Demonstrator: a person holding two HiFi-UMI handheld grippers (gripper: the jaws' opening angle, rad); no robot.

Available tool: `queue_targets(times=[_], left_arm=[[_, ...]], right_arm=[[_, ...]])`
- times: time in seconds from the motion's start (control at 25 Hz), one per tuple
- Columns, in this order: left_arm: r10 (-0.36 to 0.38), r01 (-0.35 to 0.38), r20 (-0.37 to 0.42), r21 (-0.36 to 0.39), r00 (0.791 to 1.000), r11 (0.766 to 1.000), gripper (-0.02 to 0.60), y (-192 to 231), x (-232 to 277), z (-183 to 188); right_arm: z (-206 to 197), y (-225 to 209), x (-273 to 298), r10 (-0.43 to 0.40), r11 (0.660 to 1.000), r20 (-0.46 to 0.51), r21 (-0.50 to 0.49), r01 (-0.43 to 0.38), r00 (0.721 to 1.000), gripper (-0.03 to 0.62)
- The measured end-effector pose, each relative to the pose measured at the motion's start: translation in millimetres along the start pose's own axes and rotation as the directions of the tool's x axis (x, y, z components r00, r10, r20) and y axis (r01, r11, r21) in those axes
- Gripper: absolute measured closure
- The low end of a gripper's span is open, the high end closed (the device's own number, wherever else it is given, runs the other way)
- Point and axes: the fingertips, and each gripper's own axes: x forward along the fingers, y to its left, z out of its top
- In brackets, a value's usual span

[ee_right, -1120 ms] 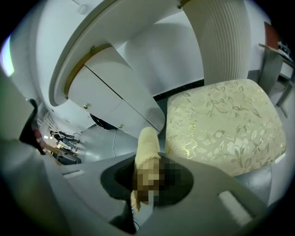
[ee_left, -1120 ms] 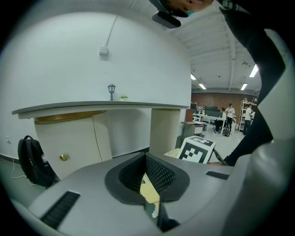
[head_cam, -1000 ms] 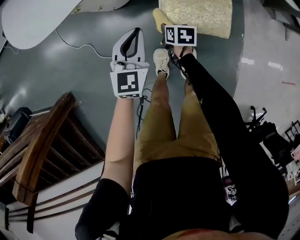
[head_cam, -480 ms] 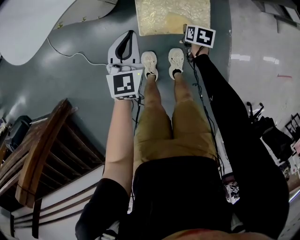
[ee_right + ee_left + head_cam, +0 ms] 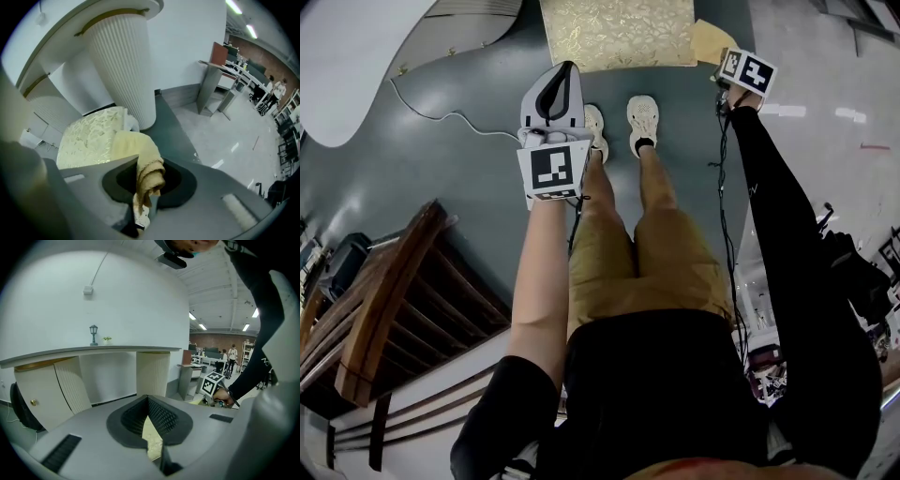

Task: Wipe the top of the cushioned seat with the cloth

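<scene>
Left to right: your left gripper [image 5: 565, 67], jaws together on nothing, hangs at the near edge of the pale gold, leaf-patterned square cushioned seat [image 5: 617, 33]. The soft yellow cloth [image 5: 710, 42] is clamped in your right gripper [image 5: 143, 161], just off the seat's near right corner. The seat top thus lies forward and left of the cloth, so the wipe likely starts with a leftward carry.

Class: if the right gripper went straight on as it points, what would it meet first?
Probably the cushioned seat, just past the cloth the right gripper holds; the ribbed column beside it is close, so depth is unclear.
</scene>
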Motion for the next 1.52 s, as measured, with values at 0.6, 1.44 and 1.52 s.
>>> queue_targets(times=[0.6, 1.44, 1.52], left_arm=[[-0.02, 0.02, 0.003, 0.019, 1.0, 1.0, 0.577, -18, -9, 1], [0.048, -0.048, -0.004, 0.0, 0.999, 0.999, 0.577, 84, -84, -38], [0.057, -0.057, 0.002, 0.004, 0.998, 0.998, 0.577, 93, -89, -35]], right_arm=[[-10, 1, -28, 0.063, 0.997, 0.067, 0.037, -0.066, 0.996, 0.537], [-125, 392, -53, 0.64, 0.734, -0.142, -0.176, -0.656, 0.755, 0.537], [-132, 392, -33, 0.599, 0.768, -0.168, -0.158, -0.621, 0.783, 0.537]])
